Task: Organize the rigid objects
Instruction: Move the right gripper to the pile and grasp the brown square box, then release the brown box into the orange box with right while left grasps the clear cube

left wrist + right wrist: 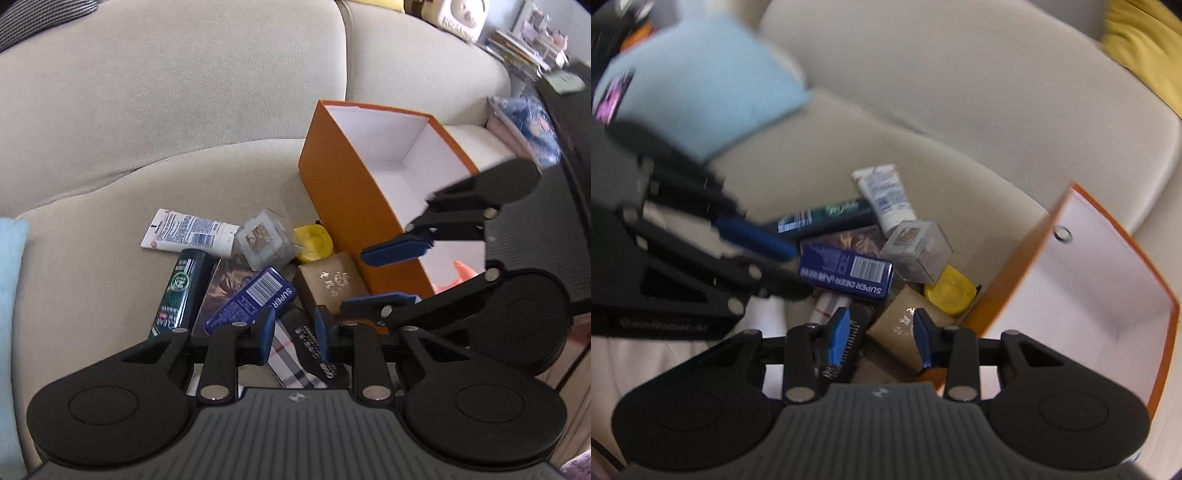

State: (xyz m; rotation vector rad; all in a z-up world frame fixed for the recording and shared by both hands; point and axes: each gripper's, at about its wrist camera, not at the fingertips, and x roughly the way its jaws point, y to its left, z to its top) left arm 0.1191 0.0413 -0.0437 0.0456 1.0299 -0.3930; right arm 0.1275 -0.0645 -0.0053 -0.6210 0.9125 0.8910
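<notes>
A pile of small items lies on a beige sofa seat beside an open orange box (343, 177) with a white inside. The pile holds a white tube (188, 234), a dark green bottle (177, 293), a blue tin (251, 301), a clear cube (264, 240), a yellow round item (314, 240) and a brown box (332, 282). My left gripper (295, 334) is open, low over a plaid item (290, 360). My right gripper (881, 338) is open over the brown box (901, 328); it also shows in the left wrist view (388, 275), at the orange box's (1082, 280) near end.
A light blue cushion (698, 81) lies at the seat's left. A yellow cushion (1145, 59) sits behind the box. Something orange (461, 275) lies inside the orange box. Books and clutter (524, 44) stand on a dark table beyond the sofa's right end.
</notes>
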